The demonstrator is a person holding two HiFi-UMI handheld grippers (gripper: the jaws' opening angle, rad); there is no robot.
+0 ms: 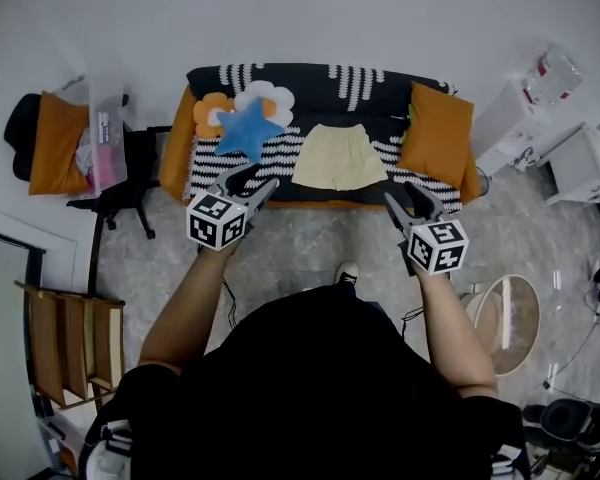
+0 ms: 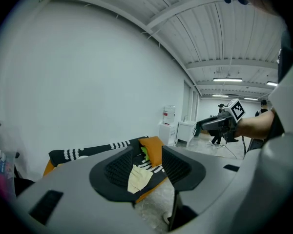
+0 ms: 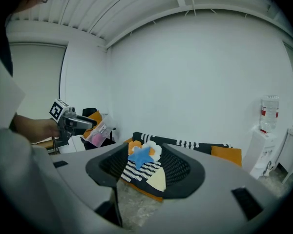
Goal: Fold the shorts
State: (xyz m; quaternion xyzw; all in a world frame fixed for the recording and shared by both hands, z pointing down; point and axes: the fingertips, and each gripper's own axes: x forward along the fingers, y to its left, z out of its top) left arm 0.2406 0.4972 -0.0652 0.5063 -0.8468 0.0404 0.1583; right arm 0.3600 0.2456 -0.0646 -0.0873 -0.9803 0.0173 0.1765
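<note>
Shorts: pale yellow fabric, spread flat at the centre of the black-and-white striped orange sofa, far side.
Left gripper: jaws apart, empty, near side of sofa.
Right gripper: jaws apart, empty.

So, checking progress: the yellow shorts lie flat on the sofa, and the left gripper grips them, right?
No. The yellow shorts lie flat on the sofa, but the left gripper is open and empty, as the left gripper view shows.

One pair of shorts, one star pillow, two flower pillows, one orange cushion, one sofa, two grippers.
</note>
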